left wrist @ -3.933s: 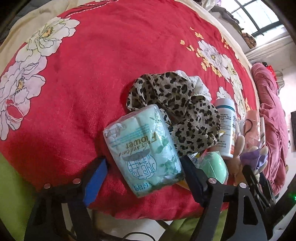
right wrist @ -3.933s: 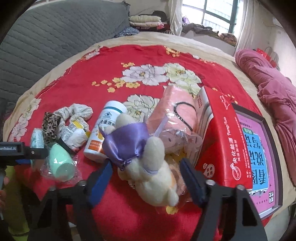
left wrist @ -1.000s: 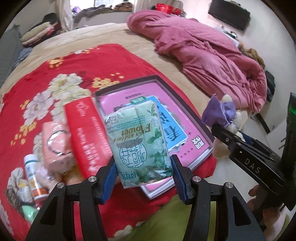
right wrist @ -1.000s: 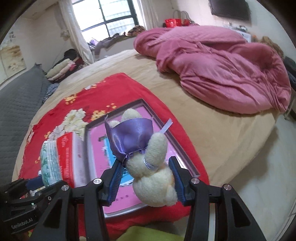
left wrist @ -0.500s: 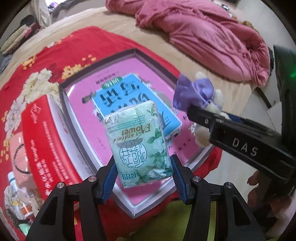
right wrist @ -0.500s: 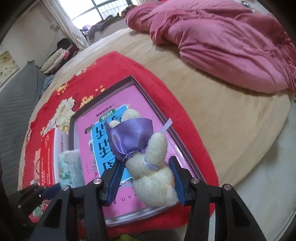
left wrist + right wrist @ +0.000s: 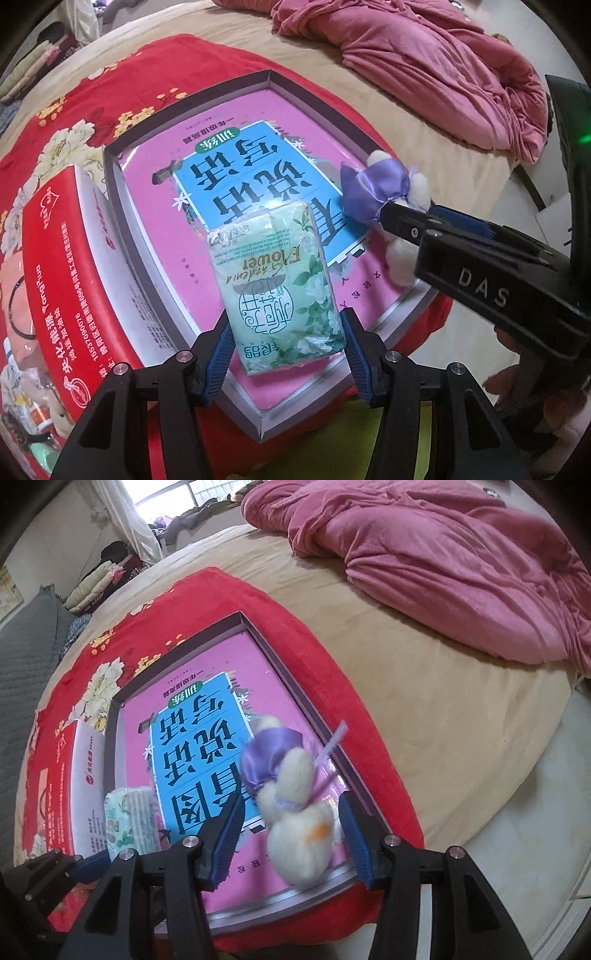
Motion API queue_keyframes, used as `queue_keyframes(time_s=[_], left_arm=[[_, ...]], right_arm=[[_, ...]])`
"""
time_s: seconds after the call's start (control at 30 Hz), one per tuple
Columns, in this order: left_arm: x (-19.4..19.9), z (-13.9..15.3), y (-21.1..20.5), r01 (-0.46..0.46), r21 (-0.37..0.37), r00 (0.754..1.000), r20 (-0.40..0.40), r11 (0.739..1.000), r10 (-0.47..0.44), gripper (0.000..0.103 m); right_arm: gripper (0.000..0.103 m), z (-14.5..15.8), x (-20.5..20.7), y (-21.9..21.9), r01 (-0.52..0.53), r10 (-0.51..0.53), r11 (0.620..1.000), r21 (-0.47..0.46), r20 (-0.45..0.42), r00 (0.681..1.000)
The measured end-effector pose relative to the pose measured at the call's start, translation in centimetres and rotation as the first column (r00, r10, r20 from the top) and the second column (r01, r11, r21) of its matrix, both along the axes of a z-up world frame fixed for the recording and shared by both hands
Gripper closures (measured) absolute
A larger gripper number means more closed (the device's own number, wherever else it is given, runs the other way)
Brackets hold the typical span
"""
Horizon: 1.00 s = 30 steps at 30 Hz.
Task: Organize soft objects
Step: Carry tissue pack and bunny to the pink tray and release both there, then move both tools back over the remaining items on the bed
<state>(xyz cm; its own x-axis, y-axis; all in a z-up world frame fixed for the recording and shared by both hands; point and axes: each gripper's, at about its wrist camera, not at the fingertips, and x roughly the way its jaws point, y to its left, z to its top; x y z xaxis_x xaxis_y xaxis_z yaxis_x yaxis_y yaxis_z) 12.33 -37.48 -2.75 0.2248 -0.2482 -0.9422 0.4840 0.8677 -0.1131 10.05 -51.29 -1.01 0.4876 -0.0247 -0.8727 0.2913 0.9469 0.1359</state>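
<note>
Meanwhile the left gripper point(image 7: 286, 356) clamps the green tissue pack point(image 7: 275, 282) above the shallow box point(image 7: 184, 107) lined with a pink book — the right gripper point(image 7: 291, 832) has its fingers spread, the plush toy point(image 7: 291, 794) loose between them over the box.

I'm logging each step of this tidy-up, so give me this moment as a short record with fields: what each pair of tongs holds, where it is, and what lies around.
left tongs: shut on tissue pack, held over the tray
right tongs: open around plush toy, cream with purple bow, over the tray's right side
tray: shallow, dark rim, pink book lying flat inside
red box: just left of the tray
surface: red floral cloth on a beige bed
background: rumpled pink blanket
</note>
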Motion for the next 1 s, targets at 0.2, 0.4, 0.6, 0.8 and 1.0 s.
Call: queue_keyframes(time_s=[0.2, 0.4, 0.6, 0.8, 1.0], left_arm=[[-0.2, -0.1, -0.1, 0.007, -0.002, 1.0, 0.002, 1.0, -0.007, 0.045], [-0.2, 0.2, -0.1, 0.012, 0.005, 1.0, 0.024, 1.0, -0.012, 0.039], [-0.5, 0.9, 0.2, 0.009, -0.007, 0.999, 0.035, 1.0, -0.009, 0.037], [-1.4, 2.8, 1.1, -0.008, -0.026, 0.997, 0.076, 1.0, 0.01, 0.032], [-2.5, 5.3, 2.6, -0.03, -0.043, 0.988, 0.15, 0.999, 0.036, 0.027]], right_arm=[[0.045, 1.6, -1.2, -0.7, 0.038, -0.04, 0.999, 0.018, 0.062, 0.997], [0.044, 4.0, -2.9, -1.2, 0.084, -0.087, 0.996, 0.021, 0.132, 0.987], [0.044, 5.5, -3.6, -1.4, 0.097, -0.098, 0.995, 0.014, 0.169, 0.981], [0.043, 6.5, -4.2, -1.0, 0.102, -0.099, 0.995, -0.004, 0.19, 0.977], [0.039, 7.9, -4.9, 0.1, 0.097, -0.076, 0.991, -0.093, 0.213, 0.974]])
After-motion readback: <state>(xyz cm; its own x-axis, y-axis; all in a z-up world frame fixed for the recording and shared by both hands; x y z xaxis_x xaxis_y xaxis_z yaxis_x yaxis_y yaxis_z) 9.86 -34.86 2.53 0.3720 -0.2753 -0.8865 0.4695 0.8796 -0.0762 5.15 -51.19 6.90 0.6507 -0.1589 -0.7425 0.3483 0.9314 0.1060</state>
